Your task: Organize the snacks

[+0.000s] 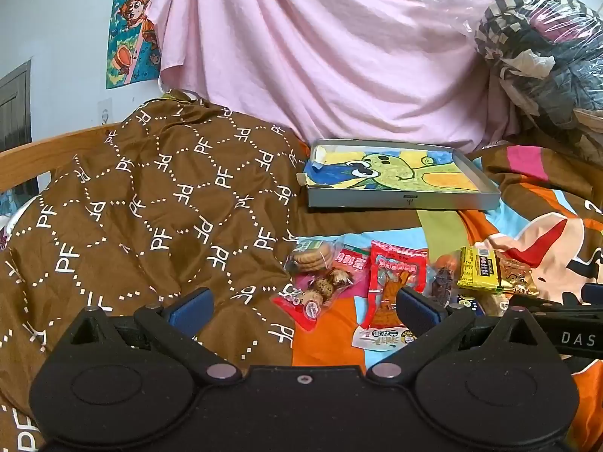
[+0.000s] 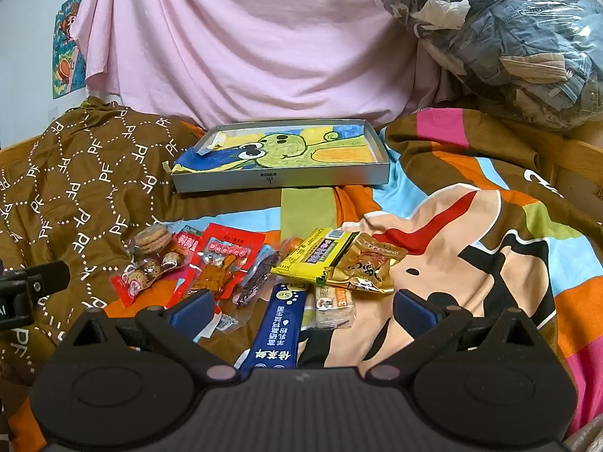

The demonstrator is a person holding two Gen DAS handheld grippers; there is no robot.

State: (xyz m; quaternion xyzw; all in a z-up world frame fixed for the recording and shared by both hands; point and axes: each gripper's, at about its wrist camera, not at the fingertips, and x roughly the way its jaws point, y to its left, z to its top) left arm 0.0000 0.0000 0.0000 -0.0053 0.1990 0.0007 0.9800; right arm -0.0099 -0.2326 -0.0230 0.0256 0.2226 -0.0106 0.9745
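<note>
Several snack packets lie in a loose pile on the bed. In the left wrist view I see a biscuit pack (image 1: 311,258), a quail egg pack (image 1: 320,288), a red tofu packet (image 1: 394,282) and a yellow packet (image 1: 476,269). The right wrist view shows the same red packet (image 2: 222,263), the yellow packet (image 2: 320,254), a gold packet (image 2: 367,263) and a blue stick pack (image 2: 280,326). A shallow grey box (image 1: 405,200) (image 2: 282,180) lined with a cartoon drawing lies behind the pile. My left gripper (image 1: 303,307) is open and empty before the pile. My right gripper (image 2: 301,310) is open and empty, jaws either side of the blue stick pack.
A brown patterned quilt (image 1: 150,207) is bunched on the left. A pink sheet (image 2: 245,37) hangs behind. A clear bag of clothes (image 2: 508,37) sits at the back right. The bedsheet (image 2: 471,245) is colourful. A wooden bed rail (image 1: 37,154) runs at left.
</note>
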